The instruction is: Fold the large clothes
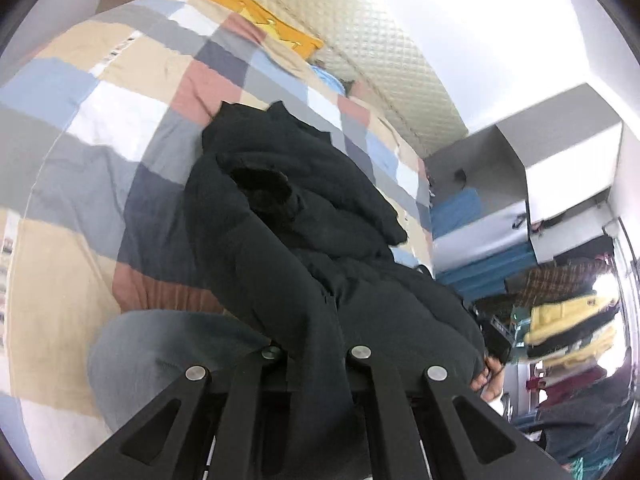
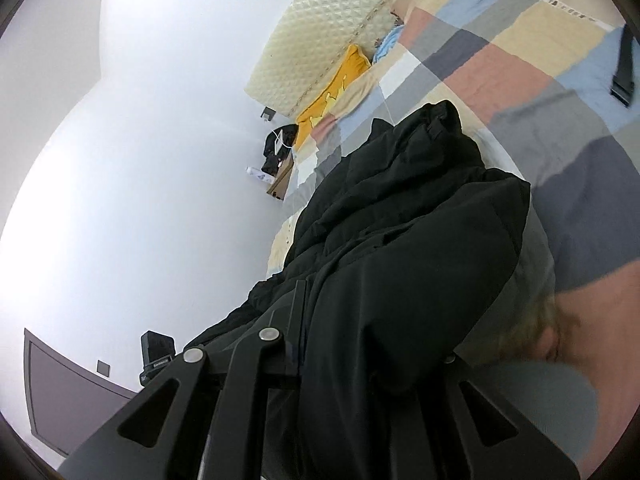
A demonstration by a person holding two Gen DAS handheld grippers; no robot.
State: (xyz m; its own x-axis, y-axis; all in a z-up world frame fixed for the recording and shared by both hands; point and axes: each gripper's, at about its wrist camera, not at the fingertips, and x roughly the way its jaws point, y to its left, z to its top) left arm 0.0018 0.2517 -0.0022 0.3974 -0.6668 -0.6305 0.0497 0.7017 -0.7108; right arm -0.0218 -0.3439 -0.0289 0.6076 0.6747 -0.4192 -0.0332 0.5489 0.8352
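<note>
In the left wrist view, the left gripper [image 1: 334, 300] is clamped on the hem of the black coat [image 1: 288, 200], which trails onto the bed [image 1: 80, 80]. In the right wrist view, the right gripper [image 2: 308, 292] pinches another edge of it. Best to carry both corners level and taut, so the fold lands square.

A bed has a checked quilt [image 1: 120, 80] and a padded cream headboard [image 1: 360, 40]. The walls [image 2: 140, 160] are white. Shelves [image 1: 560, 168] stand nearby.
</note>
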